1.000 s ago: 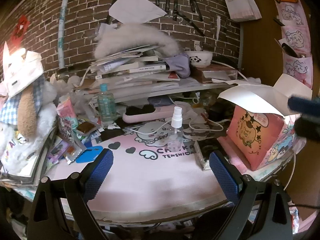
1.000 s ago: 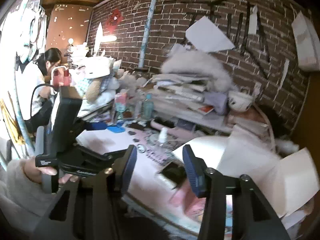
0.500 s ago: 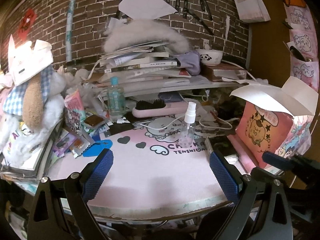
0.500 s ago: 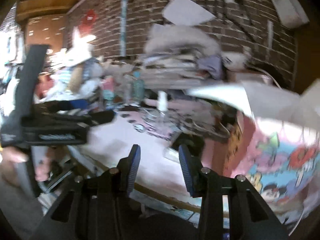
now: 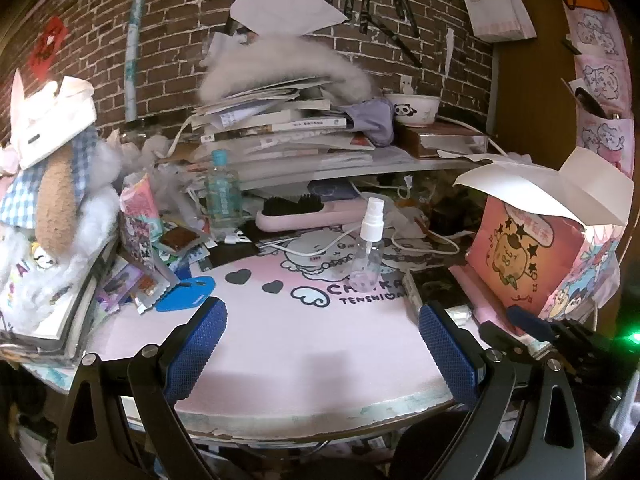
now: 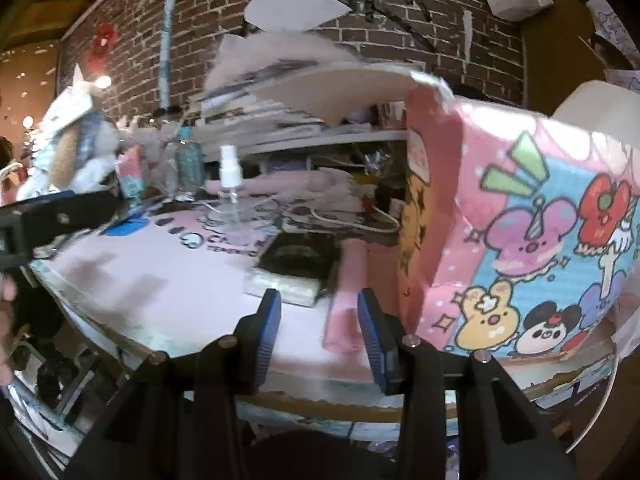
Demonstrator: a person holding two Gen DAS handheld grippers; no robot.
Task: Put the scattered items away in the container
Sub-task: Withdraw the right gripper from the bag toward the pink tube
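Left gripper (image 5: 320,344) hovers wide open and empty over the pink mat (image 5: 304,344). Right gripper (image 6: 318,316), narrowly parted, holding nothing, lines up beside the open cartoon box (image 6: 520,240); spray bottle (image 5: 368,250) waits mid-mat.

On the desk (image 5: 312,344) a spray bottle (image 5: 369,252) stands mid-surface, a hairbrush (image 5: 298,212) behind it, a water bottle (image 5: 221,196) further left. The cartoon box (image 5: 524,256) sits right, with a small book (image 6: 294,268) left of it.
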